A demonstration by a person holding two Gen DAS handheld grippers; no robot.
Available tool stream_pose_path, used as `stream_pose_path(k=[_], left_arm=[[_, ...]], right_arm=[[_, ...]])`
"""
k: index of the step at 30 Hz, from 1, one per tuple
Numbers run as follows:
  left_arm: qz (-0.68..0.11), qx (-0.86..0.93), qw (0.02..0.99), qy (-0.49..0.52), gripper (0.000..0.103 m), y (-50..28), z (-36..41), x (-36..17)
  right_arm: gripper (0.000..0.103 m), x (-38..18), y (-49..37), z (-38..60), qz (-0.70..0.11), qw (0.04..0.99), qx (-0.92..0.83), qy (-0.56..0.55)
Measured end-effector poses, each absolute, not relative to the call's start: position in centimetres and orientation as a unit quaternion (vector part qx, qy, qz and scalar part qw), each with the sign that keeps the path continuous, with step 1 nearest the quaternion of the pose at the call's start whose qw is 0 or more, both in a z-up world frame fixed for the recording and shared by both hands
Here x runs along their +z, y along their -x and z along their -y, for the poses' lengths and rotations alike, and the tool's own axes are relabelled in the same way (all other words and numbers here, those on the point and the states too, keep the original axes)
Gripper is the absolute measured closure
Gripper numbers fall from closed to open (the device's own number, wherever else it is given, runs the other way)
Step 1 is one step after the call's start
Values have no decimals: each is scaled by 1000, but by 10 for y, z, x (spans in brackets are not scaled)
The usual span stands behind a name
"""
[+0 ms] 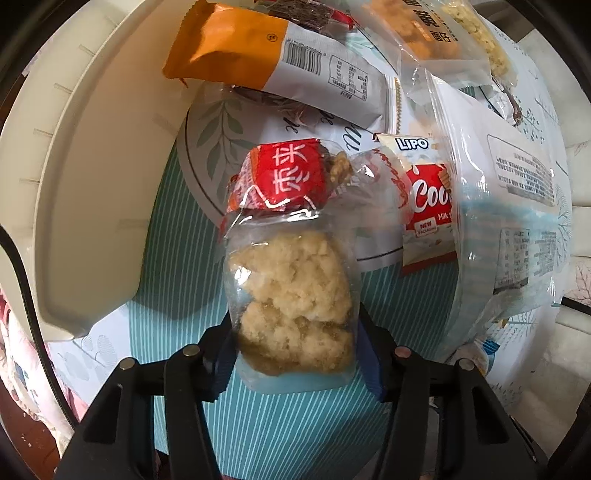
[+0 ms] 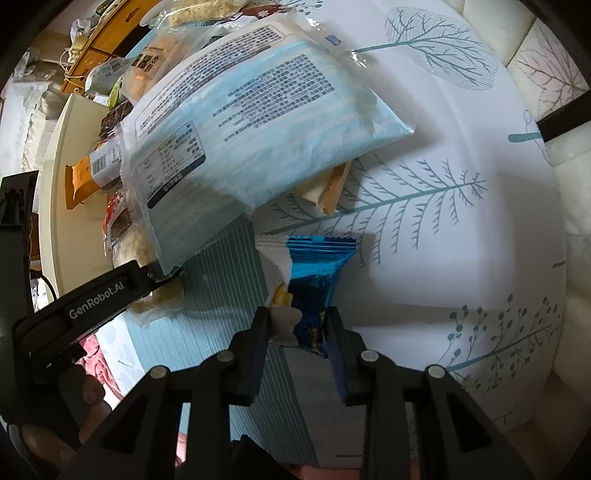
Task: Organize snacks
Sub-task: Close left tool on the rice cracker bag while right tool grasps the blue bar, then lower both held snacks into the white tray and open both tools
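Note:
My left gripper [image 1: 295, 350] is shut on a clear packet of pale crumbly rice cakes [image 1: 291, 295] with a red label at its top, held above the teal striped cloth. My right gripper [image 2: 297, 328] is shut on a blue foil snack packet [image 2: 317, 269] over the leaf-print cloth. The left gripper's finger [image 2: 110, 291] also shows in the right wrist view, at the left. A large blue-and-white snack bag [image 2: 251, 125] lies just beyond both grippers; it also shows in the left wrist view [image 1: 506, 206].
A cream tray [image 1: 85, 177] stands at the left. An orange-and-white packet [image 1: 280, 62], a Lipo cookie packet [image 1: 424, 206] and several other snack bags [image 1: 432, 33] lie in a pile ahead. The leaf-print cloth [image 2: 443, 240] spreads to the right.

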State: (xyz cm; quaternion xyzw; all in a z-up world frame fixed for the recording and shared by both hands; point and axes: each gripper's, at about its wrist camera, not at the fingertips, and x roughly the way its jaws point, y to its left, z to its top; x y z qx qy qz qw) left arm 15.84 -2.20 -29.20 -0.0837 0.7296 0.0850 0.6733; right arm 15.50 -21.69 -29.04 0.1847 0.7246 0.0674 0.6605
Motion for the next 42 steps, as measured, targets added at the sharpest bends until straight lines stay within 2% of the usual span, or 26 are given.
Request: stream_pose_path(k=[13, 30, 42], left_arm=[[-700, 60, 708, 69, 48, -133, 19, -242], [-557, -43, 826, 75, 48, -87, 4, -135], [-499, -79, 860, 77, 48, -85, -79, -95]], right_arm=[[74, -279, -141, 188, -717, 670, 97, -167], [74, -222, -120, 144, -628, 743, 172, -154], [74, -169, -102, 106, -538, 808, 171, -170]])
